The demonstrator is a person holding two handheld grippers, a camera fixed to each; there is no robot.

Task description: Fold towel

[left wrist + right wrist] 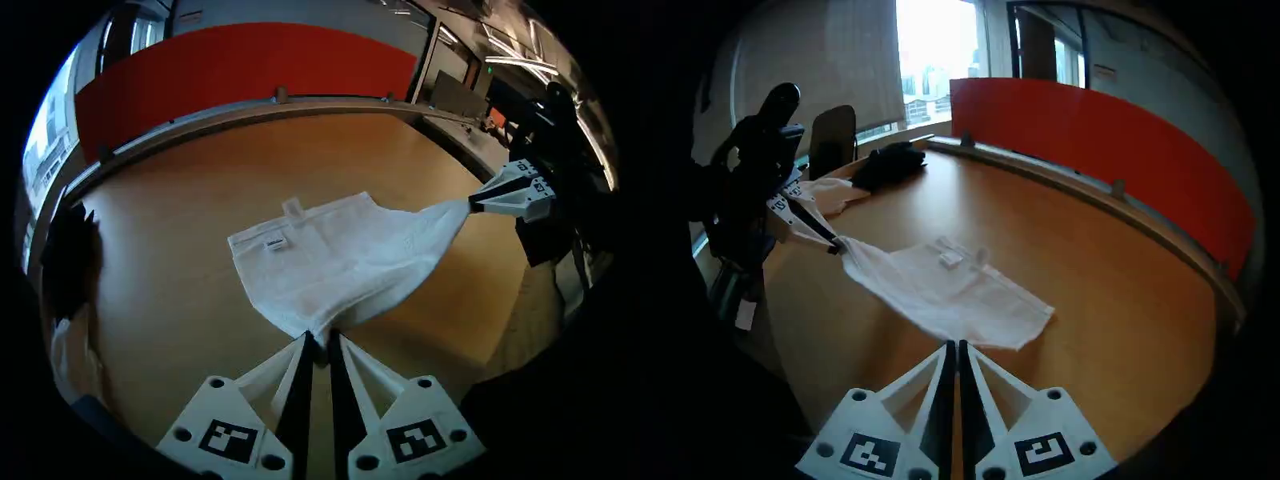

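left gripper [318,340] and right gripper [958,346], jaws tight on two corners of the white towel [336,256]

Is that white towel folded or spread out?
Spread, not folded: the towel lies open on the table, corners pinched by the left gripper and right gripper.

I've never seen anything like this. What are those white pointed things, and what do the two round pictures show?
No robot here: a person holds a two-finger gripper in each hand, with a camera on each. One picture looks along the left gripper, the other along the right gripper; each also shows the other gripper farther off. A white towel lies on a wooden table. Each gripper pinches one corner of it. A dark bundle lies near the table's edge.
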